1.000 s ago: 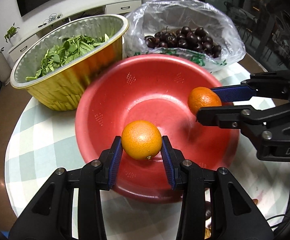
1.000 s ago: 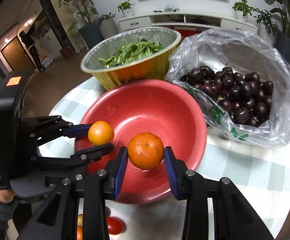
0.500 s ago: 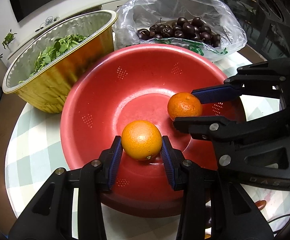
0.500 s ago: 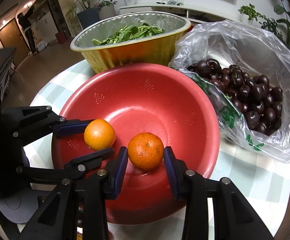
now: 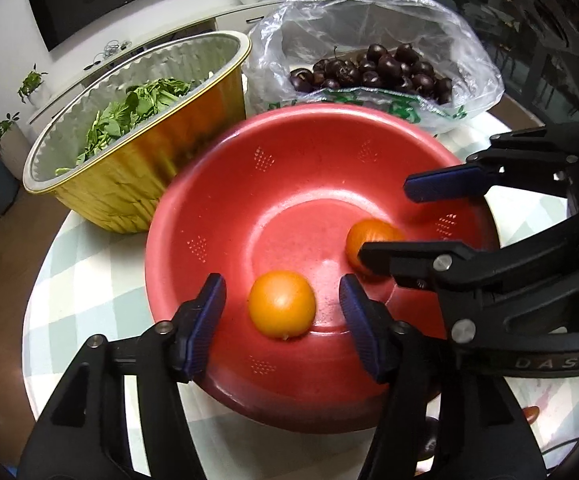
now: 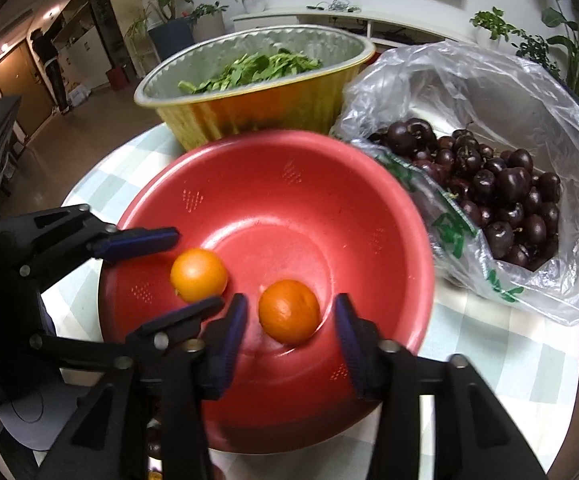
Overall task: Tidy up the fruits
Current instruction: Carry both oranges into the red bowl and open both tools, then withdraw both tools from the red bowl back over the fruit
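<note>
Red plastic colander bowl [image 5: 273,168] held both round oranges: one orange [image 5: 282,305] lay loose between the opening left gripper [image 5: 281,312] jaws, the darker orange [image 6: 289,311] likewise untouched between the opening right gripper [image 6: 291,332] jaws, nearer the bowl's middle.

Close downward wrist views, shared basin [image 5: 249,184]

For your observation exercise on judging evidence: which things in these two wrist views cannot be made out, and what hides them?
- Right wrist view: small items under the red plastic colander bowl, hidden by the tool arms.
- Left wrist view: second orange, blurred, partly behind the right tool.
- Left wrist view: reddish object, cut off by the fisheye edge.
</note>
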`<state>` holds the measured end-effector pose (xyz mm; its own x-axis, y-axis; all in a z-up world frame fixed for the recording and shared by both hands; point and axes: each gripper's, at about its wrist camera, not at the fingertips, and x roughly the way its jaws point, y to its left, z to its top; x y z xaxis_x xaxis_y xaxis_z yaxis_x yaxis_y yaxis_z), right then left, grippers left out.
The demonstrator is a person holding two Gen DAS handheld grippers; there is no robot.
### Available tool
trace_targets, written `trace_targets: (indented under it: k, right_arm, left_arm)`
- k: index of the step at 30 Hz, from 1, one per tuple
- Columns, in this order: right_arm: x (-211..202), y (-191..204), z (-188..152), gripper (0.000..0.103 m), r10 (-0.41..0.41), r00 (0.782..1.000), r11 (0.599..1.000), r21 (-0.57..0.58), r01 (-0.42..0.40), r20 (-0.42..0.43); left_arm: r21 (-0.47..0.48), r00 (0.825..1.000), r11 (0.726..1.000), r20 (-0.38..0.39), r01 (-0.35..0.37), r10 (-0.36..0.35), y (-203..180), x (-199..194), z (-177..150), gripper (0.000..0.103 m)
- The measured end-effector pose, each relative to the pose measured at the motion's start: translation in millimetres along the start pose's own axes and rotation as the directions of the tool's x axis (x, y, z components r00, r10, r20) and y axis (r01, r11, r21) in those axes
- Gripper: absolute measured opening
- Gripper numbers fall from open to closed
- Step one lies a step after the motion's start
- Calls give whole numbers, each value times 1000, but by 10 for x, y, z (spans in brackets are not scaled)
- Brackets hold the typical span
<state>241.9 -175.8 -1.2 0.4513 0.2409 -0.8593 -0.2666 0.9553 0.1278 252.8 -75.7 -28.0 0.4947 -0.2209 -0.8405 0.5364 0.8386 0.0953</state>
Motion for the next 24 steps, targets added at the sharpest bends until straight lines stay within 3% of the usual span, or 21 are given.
trace_targets:
  k: [10, 12, 17, 20, 23, 24]
  right_arm:
    - [-154, 54, -38, 57, 8, 1000, 1000, -24, -7, 28]
    - [-263, 58, -46, 58, 13, 999, 1000, -21, -12, 49]
    - [-678, 13, -112, 79, 57, 988, 998, 31, -63, 145]
    - [-942, -75, -237, 90, 110, 970, 987, 90, -132, 219]
    - [-1147, -234, -414, 102, 167, 944, 957, 182, -225, 285]
    - [-1188, -284, -478, 103, 188, 935, 944, 209, -257, 300]
  left_arm:
    - [2, 999, 999, 24, -38, 38, -15, -251, -44, 58]
    - [-7, 998, 999, 45, -45, 45, -13, -373, -56, 62]
    - [-52, 993, 998, 115, -29, 35, 5, -731, -147, 68]
    - [-74, 986, 997, 168, 2, 10, 4, -958, -235, 81]
    - [-69, 978, 997, 210, 31, -16, -29, -1172, -356, 103]
    - [-68, 972, 997, 232, 48, -31, -40, -1254, -412, 103]
